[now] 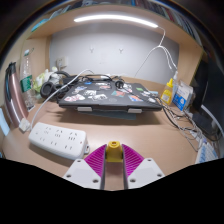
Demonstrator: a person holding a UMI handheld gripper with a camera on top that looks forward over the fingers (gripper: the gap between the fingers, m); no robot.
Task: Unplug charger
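My gripper [115, 150] has its two magenta pads [97, 160] closed against a small yellow block-shaped charger [115, 147], which sits between the fingertips. It is held just above the wooden desk [150, 130]. A white power strip [57, 139] lies on the desk just ahead and to the left of the fingers, its visible sockets empty. A white plug [22, 126] sits at the strip's far left end. No cable shows on the yellow charger.
A dark laptop covered in stickers [108, 97] lies closed beyond the fingers, with a white cable [155, 55] rising from it. A yellow bottle [168, 92] and a blue box [183, 96] stand at the right. Clutter lines the left back wall.
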